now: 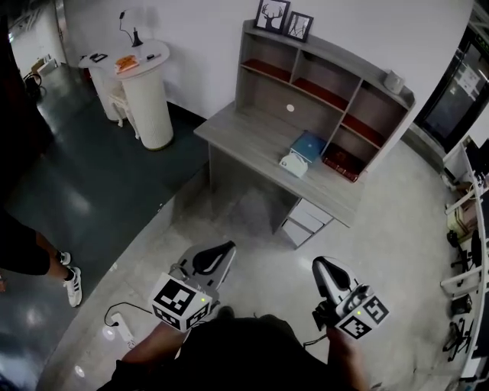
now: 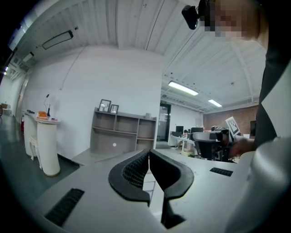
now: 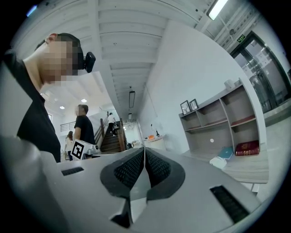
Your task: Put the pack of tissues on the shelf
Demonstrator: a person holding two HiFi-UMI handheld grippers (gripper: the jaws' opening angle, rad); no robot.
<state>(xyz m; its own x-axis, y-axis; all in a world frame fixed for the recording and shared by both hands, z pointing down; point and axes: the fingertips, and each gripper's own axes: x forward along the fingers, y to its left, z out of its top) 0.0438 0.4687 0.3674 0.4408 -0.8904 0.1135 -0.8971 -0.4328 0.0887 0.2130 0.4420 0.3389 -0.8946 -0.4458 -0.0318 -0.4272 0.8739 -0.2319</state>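
Both grippers hung at the bottom of the head view, well apart from the desk (image 1: pixel 244 130). The left gripper (image 1: pixel 224 250) had its jaws pressed together with nothing in them, and the right gripper (image 1: pixel 321 269) was the same, closed up and empty (each gripper's own view showed the pads meeting at the tips). The pack of tissues (image 1: pixel 293 163) sat on the grey desktop in the upper middle of the frame, just beside a blue book (image 1: pixel 309 145), with a red book (image 1: pixel 341 162) further right. The shelf (image 1: pixel 321 80) rose behind them, picture frames (image 1: pixel 283 19) on top. In the right gripper view the pack showed small at the right.
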